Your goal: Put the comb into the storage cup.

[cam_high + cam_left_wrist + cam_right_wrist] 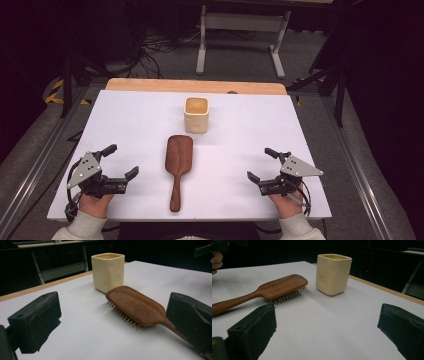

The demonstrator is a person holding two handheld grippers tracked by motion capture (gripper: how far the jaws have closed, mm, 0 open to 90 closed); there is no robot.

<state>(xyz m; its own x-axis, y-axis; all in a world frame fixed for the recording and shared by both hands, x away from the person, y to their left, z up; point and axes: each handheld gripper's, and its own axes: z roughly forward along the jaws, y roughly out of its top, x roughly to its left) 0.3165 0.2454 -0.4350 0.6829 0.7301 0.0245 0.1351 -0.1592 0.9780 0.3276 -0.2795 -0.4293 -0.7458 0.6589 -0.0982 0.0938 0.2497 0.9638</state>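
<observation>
A wooden paddle hairbrush (178, 167) is lying bristles-down at the middle of the white table (125, 130), handle pointing near; it is judged stiff, light and smooth, best taken by the narrow handle; a cream square cup (196, 114), likely fragile, is standing just beyond its head; the left gripper (122, 161) and right gripper (260, 163) are being held with jaws open and empty, one either side.

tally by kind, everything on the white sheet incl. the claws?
Wooden hairbrush: 1
Cream cup: 1
Claws: 2, left claw and right claw, both open, holding nothing
Total: 4
</observation>
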